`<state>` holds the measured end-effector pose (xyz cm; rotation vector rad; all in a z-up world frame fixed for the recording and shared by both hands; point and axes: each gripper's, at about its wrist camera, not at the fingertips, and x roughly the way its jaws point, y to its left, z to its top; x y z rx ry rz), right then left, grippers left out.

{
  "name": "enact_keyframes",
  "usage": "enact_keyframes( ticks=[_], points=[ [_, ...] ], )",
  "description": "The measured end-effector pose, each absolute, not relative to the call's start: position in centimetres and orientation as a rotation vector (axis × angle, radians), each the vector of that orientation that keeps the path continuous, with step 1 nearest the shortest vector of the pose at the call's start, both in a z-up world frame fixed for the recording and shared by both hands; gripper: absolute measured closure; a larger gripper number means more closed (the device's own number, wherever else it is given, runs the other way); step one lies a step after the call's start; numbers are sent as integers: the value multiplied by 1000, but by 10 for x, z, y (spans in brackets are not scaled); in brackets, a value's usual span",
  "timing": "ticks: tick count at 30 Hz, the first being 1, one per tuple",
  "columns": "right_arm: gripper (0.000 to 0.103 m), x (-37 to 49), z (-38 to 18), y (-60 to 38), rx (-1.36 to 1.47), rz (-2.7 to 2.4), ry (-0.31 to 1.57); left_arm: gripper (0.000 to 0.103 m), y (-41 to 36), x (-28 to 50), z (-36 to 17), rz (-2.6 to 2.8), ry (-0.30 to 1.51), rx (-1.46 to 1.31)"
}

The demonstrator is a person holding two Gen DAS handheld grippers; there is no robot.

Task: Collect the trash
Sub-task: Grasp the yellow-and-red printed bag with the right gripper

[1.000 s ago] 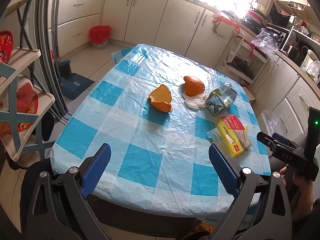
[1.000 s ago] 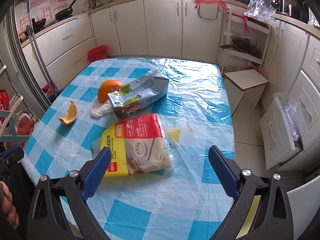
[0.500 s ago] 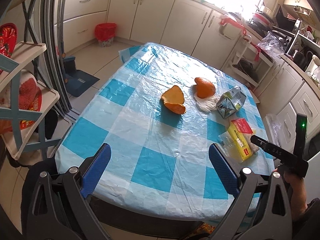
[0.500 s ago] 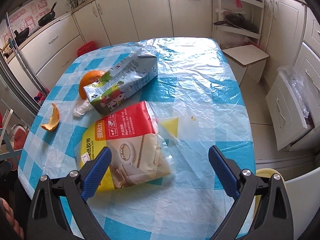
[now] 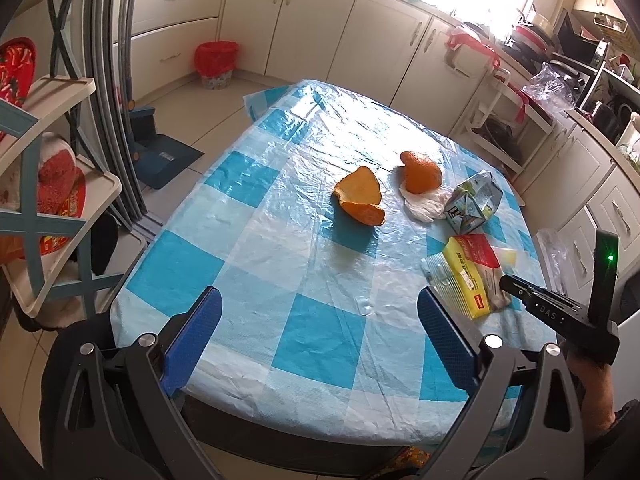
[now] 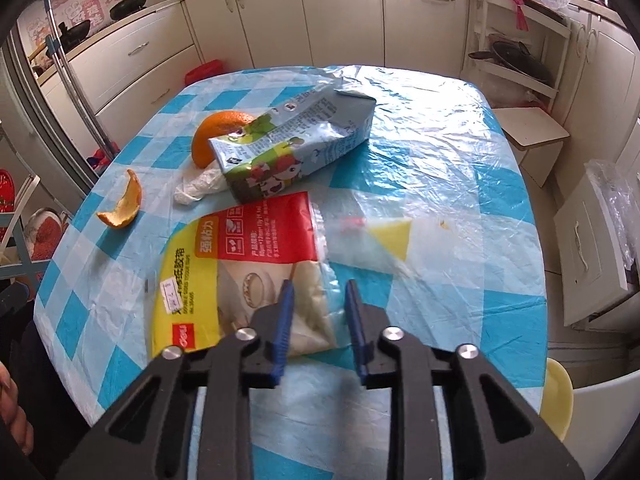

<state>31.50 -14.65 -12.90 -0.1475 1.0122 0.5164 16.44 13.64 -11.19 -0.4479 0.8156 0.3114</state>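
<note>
- Right gripper [image 6: 318, 292]: jaws just closing, now narrow, the near corner of a red-and-yellow plastic packet [image 6: 240, 264] between them; contact of the pads cannot be told.
- Milk carton [image 6: 296, 144]: dented, on its side just beyond the packet.
- Orange peel [image 6: 218, 132] behind carton; second peel [image 6: 122, 206] apart, at left.
- Crumpled tissue [image 6: 198, 188] beside carton.
- Blue-checked tablecloth [image 6: 460, 184].

Both wrist views look steeply down over the table [image 5: 304, 280]; each shows the same carton [image 6: 296, 148].
</note>
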Motion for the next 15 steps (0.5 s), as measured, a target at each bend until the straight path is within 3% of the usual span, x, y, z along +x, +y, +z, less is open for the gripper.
enact_keyframes(
  ticks=[5, 15],
  points=[
    [91, 302, -119, -143, -169, 580, 974, 9, 138, 166, -117, 319, 826, -444],
    [93, 286, -106, -152, -172, 650, 944, 9, 148, 186, -114, 266, 787, -362]
  ],
)
